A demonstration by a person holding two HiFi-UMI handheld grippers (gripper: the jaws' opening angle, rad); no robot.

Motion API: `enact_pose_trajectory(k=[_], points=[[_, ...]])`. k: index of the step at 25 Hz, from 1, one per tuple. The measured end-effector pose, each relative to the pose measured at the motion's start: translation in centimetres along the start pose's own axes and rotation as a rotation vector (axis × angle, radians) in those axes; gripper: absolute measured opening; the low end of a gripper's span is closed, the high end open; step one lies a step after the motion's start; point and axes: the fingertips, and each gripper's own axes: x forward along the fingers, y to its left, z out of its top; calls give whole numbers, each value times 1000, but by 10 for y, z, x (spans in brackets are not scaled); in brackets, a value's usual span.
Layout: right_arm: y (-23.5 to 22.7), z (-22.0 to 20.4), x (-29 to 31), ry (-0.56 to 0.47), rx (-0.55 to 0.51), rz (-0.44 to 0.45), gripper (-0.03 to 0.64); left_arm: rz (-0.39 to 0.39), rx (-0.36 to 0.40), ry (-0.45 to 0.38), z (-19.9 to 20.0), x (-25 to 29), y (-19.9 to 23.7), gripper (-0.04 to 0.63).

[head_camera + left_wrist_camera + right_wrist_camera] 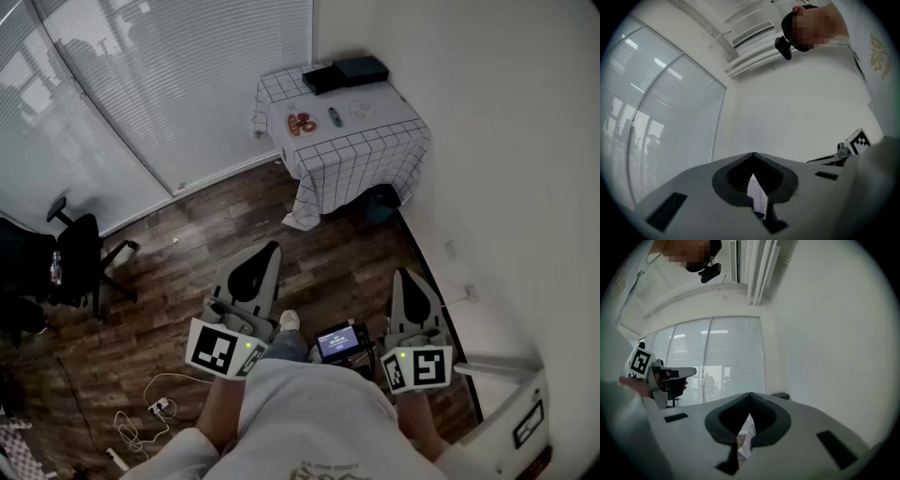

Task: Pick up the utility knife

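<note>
A small table with a white checked cloth (361, 150) stands far ahead against the wall. On it lies a small dark-blue elongated object (334, 116), probably the utility knife, between a patterned plate (301, 123) and a round pale item (361, 110). My left gripper (271, 247) and right gripper (406, 273) are held close to my body, well short of the table, both shut and empty. The left gripper view shows its jaws (753, 153) met at the tip, with checked cloth (757, 196) seen through the gap. In the right gripper view the jaws (750, 393) are likewise together.
Two dark flat boxes (343, 72) lie at the table's back. A dark bin (381, 202) sits under its right side. An office chair (80, 258) stands at the left, cables (141, 417) lie on the wood floor, and a small screen device (339, 342) is by my feet. A white wall runs along the right.
</note>
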Motion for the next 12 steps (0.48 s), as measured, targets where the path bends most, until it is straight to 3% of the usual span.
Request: enact_pose_trajectory(k=[5,12], points=[[-1,-2,7,-3,-23,-2,6,19,48,7,-5,1,4,8],[-6,-12,23,43,-74,70,6,41,101,46,-15,11,7,8]])
